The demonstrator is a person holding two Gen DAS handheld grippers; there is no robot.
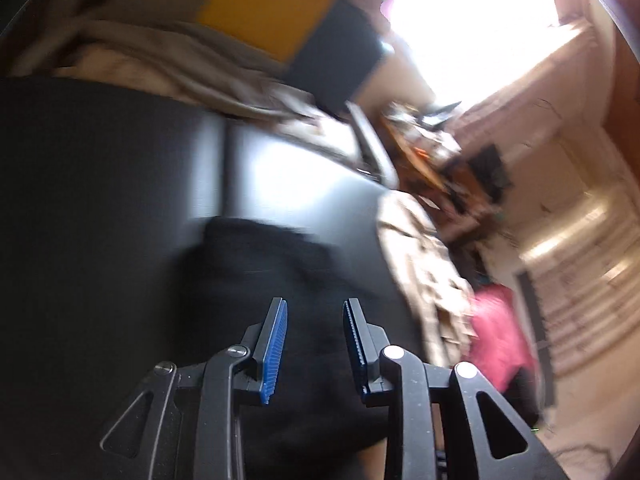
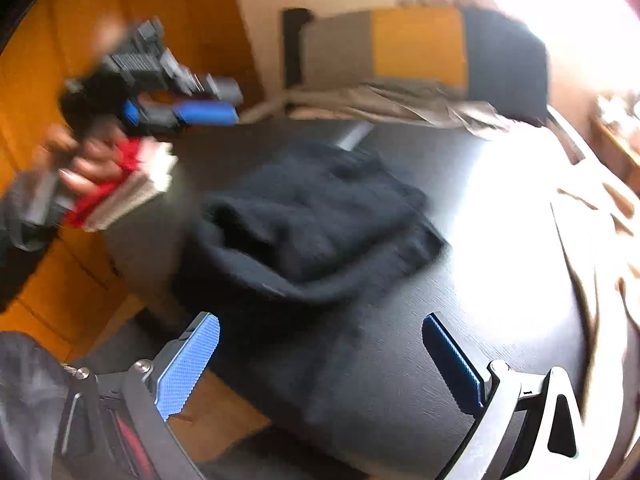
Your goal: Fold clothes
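Note:
A black garment (image 2: 316,220) lies bunched in a rough fold on the dark table (image 2: 400,360). In the left wrist view the same black garment (image 1: 272,280) sits under and ahead of my left gripper (image 1: 315,308), whose blue pads stand apart with nothing between them. My right gripper (image 2: 320,336) is wide open near the table's front edge, just short of the garment, holding nothing. In the right wrist view the left gripper (image 2: 200,108) is raised at the upper left, held by a hand (image 2: 92,168), above and left of the garment. Both views are motion-blurred.
Beige cloth (image 2: 400,104) lies heaped at the table's far side before a grey, yellow and black cushion back (image 2: 420,48). A patterned beige garment (image 1: 424,272) and something pink (image 1: 500,332) hang off the table's right. Orange floor (image 2: 60,272) lies left of the table.

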